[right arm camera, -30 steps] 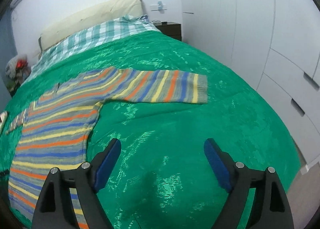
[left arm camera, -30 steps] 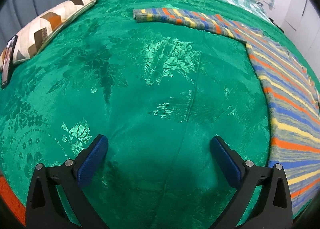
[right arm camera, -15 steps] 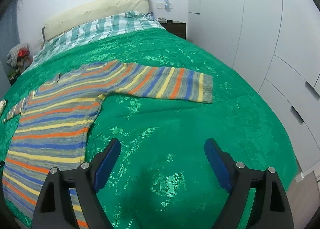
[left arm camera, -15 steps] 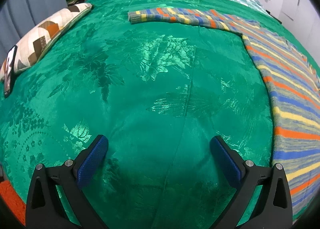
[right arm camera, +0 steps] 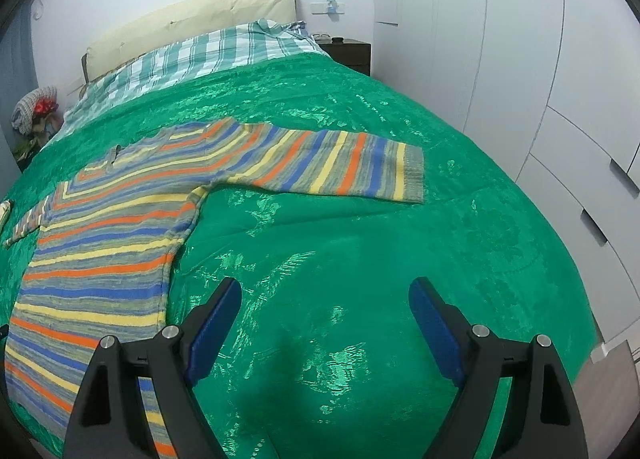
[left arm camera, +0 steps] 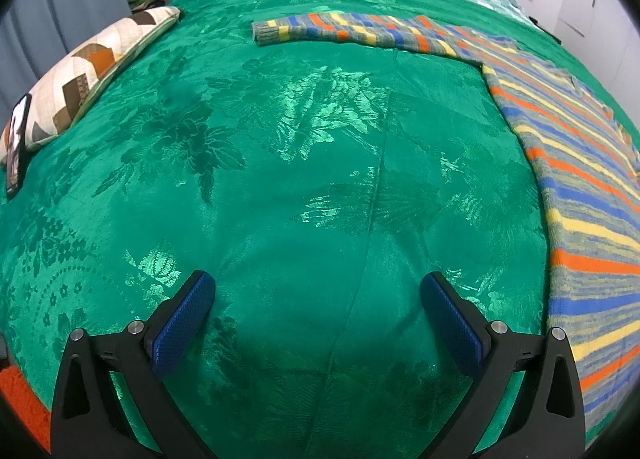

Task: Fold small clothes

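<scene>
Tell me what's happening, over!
Left tool open, empty. Right tool open, empty. Striped sweater flat on green bedspread, sleeves spread, unfolded. Nothing in the way.

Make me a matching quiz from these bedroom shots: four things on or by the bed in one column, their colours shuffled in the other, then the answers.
Things
1. sweater
2. bedspread
3. cushion
4. headboard

Colours
A. plain cream
B. shiny green with a leaf pattern
C. grey with orange, blue and yellow stripes
D. white with brown zigzags

Pairs: 1-C, 2-B, 3-D, 4-A
</scene>
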